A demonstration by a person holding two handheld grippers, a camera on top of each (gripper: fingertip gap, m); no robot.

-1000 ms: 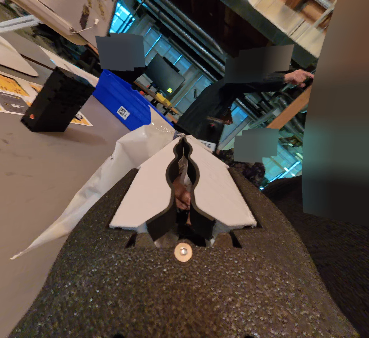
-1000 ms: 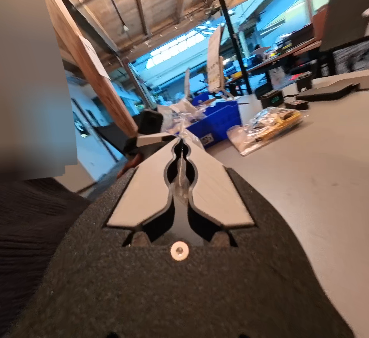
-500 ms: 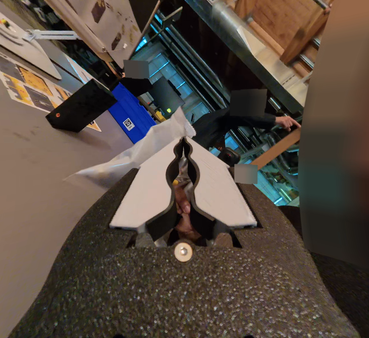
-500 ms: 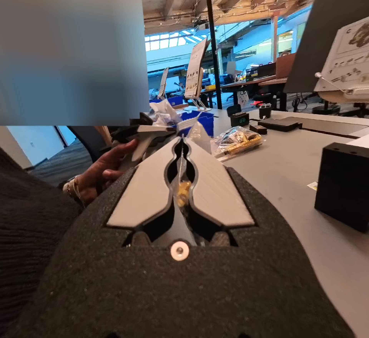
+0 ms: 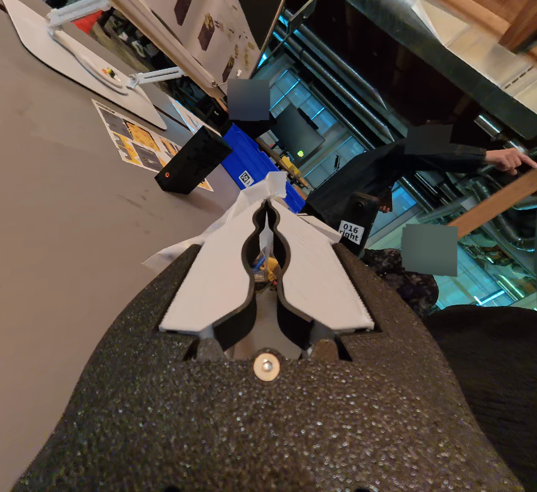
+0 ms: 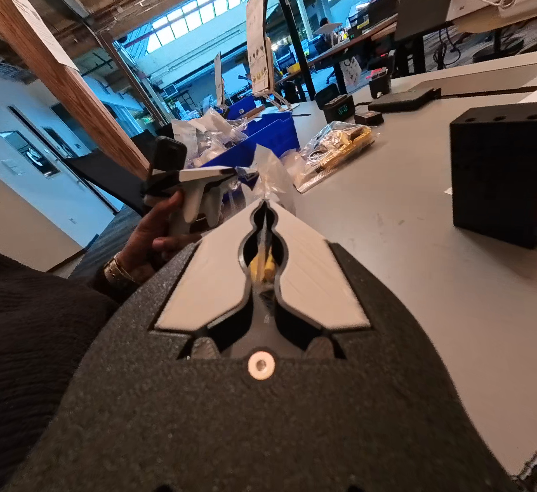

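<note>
Left gripper (image 5: 266, 207): matt white plastic fingers (image 5: 220, 271), rough speckled black body w/ shiny metal screw (image 5: 266, 366). Right gripper (image 6: 265, 204): same finish. Both pinch a thin glossy clear plastic bag (image 6: 271, 171), crinkled. Tabletop (image 6: 406, 260): smooth matt grey, scuffed. Black block (image 6: 494, 170) near its right edge: matt. Blue bin (image 6: 261, 138): smooth plastic.

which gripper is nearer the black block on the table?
Right, by a small margin. The black block sits just ahead-right of the right gripper; from the left gripper it lies farther off, ahead-left. Both grip the plastic bag.
</note>
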